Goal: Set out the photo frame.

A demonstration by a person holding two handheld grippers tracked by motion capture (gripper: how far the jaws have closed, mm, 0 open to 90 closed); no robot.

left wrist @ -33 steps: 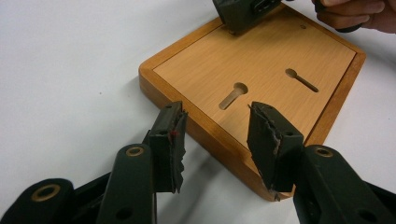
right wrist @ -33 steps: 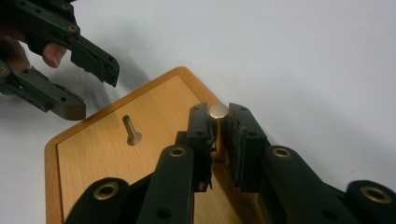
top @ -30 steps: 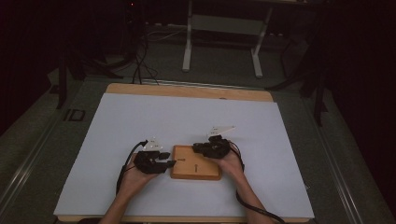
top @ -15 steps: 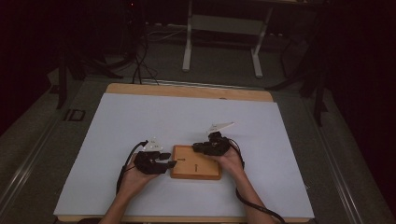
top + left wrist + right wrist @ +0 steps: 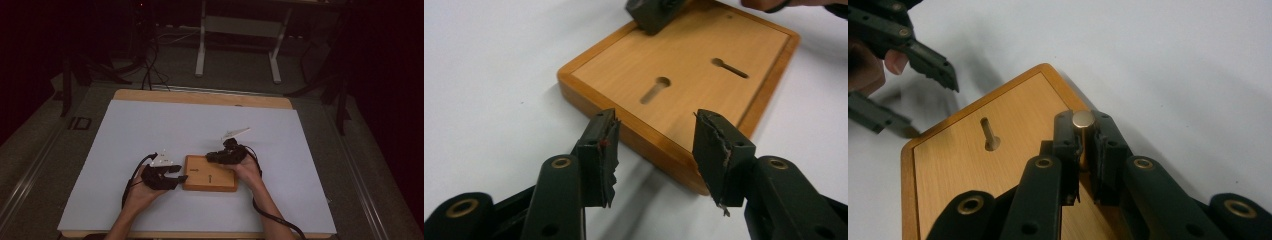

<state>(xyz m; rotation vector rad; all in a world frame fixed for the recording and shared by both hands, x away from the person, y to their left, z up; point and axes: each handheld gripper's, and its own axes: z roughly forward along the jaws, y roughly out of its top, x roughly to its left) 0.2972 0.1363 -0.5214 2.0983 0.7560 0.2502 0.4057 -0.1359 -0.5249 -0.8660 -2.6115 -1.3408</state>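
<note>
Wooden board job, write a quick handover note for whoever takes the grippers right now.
Left gripper: open, jaws just widened, nothing between them, at the near edge of the board.
Right gripper: shut on a brass peg, upright over the board's corner.
Board lies flat on the white table, two keyhole slots empty.
Done: peg picked up.
Left: probably seat the peg in a slot; steady the board.

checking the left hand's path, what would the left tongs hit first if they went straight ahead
Most likely the near edge of the wooden board: the left tongs, open and just widened with nothing between them, point at its side. Depth is hard to judge.
</note>
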